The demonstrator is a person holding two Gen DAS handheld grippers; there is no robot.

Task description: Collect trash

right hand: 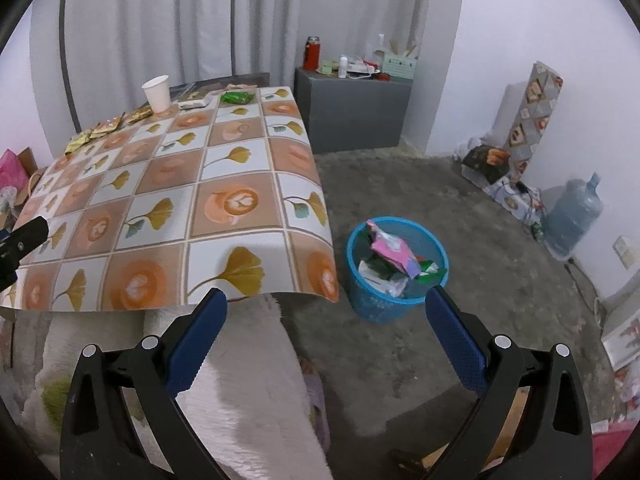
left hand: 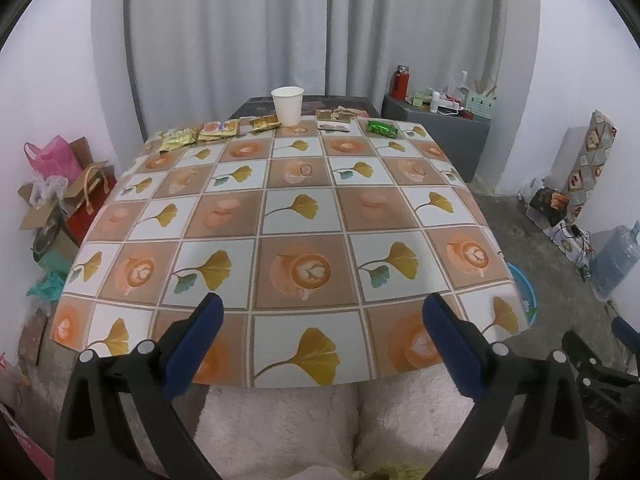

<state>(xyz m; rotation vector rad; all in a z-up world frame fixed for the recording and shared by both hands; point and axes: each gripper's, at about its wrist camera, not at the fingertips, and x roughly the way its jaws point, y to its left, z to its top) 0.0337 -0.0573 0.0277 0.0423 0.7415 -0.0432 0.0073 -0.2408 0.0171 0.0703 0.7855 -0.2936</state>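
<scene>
A row of trash lies along the table's far edge: a white paper cup (left hand: 287, 105), gold and orange snack wrappers (left hand: 200, 133), a white carton (left hand: 333, 123) and a green wrapper (left hand: 382, 128). The cup (right hand: 157, 93) and green wrapper (right hand: 237, 97) also show in the right wrist view. A blue mesh bin (right hand: 394, 264) with wrappers inside stands on the floor right of the table. My left gripper (left hand: 322, 308) is open and empty over the table's near edge. My right gripper (right hand: 326, 300) is open and empty, held between the table corner and the bin.
The table (left hand: 304, 216) has a leaf-and-coffee patterned cloth. A grey cabinet (right hand: 352, 112) with bottles stands at the back right. A water jug (right hand: 574, 212) and boxes sit by the right wall. Bags and cartons (left hand: 60, 196) are piled on the left floor.
</scene>
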